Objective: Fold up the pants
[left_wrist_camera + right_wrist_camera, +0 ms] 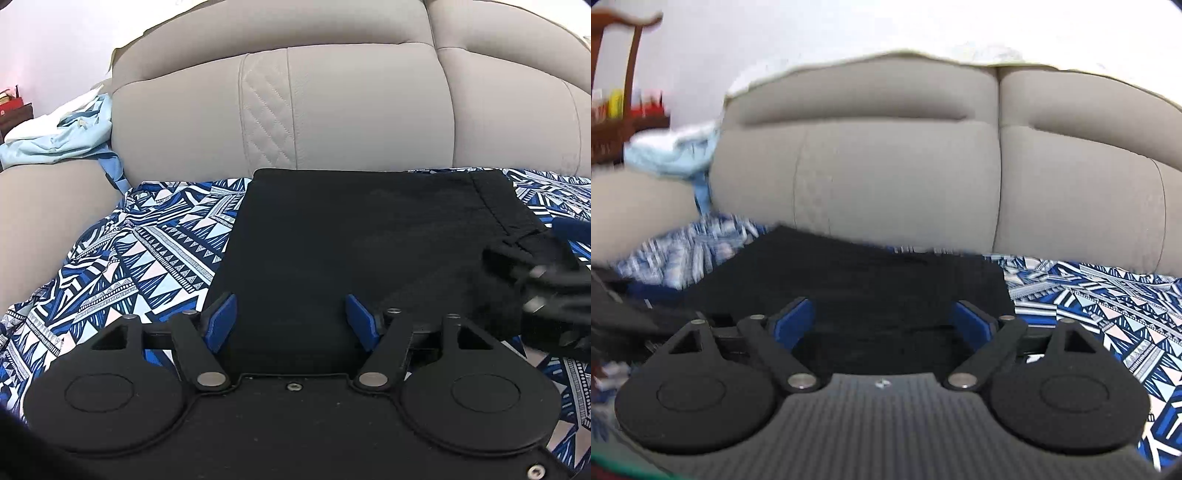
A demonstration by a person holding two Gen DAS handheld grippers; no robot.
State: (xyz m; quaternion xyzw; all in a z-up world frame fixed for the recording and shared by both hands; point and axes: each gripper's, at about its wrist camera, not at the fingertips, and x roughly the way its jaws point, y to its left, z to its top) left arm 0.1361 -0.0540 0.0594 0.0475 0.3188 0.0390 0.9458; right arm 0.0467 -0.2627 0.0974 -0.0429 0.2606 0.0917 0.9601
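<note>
Black pants (351, 240) lie folded into a flat rectangle on a blue-and-white patterned sheet (147, 251), with the waistband (487, 199) at the far right. My left gripper (291, 317) hovers over the near edge of the pants, open, with nothing between its blue pads (221, 321). In the right wrist view the pants (868, 273) look blurred. My right gripper (882, 317) stands open above their near edge, its pads (971, 321) bare. It also shows blurred at the right edge of the left wrist view, right gripper (546, 280), close to the waistband.
A beige sofa backrest (332, 110) rises right behind the pants. A light blue cloth (62, 136) is bunched on the armrest at the left. A dark wooden shelf (620, 110) with small items stands at the far left. The patterned sheet (1108, 302) spreads out to the right.
</note>
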